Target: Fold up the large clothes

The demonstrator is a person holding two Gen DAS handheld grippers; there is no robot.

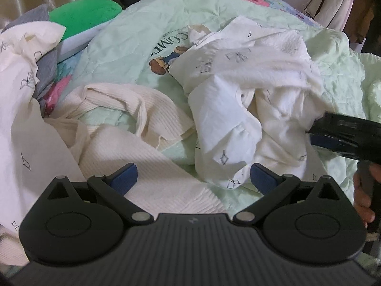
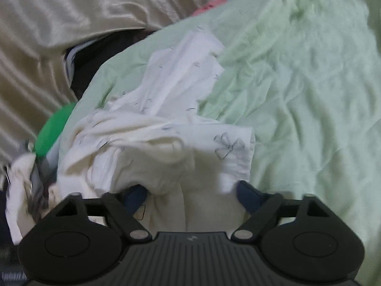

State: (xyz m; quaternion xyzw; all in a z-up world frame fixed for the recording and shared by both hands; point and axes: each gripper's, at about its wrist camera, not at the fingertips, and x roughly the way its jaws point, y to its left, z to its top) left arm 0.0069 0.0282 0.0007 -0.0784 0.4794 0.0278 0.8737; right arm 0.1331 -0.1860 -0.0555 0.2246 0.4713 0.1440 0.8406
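A crumpled white garment with small bow prints (image 1: 250, 95) (image 2: 166, 143) lies on a pale green quilt (image 1: 119, 47) (image 2: 297, 95). A cream ribbed knit garment (image 1: 142, 155) is spread to its left. My left gripper (image 1: 193, 177) hovers open over the knit's edge and the white garment's lower tip, gripping nothing. My right gripper (image 2: 191, 195) has a bunch of the white garment filling the gap between its blue pads; from the left wrist view it (image 1: 312, 133) reaches in from the right, tips buried in that garment. The right wrist view is blurred.
More white printed cloth (image 1: 23, 95) is piled at the left beside a grey cloth and a green pillow (image 1: 88, 14) (image 2: 51, 131). A beige curtain (image 2: 59, 23) hangs behind. Clothes hang at the far right (image 1: 333, 7). A person's hand (image 1: 362, 190) holds the right gripper's handle.
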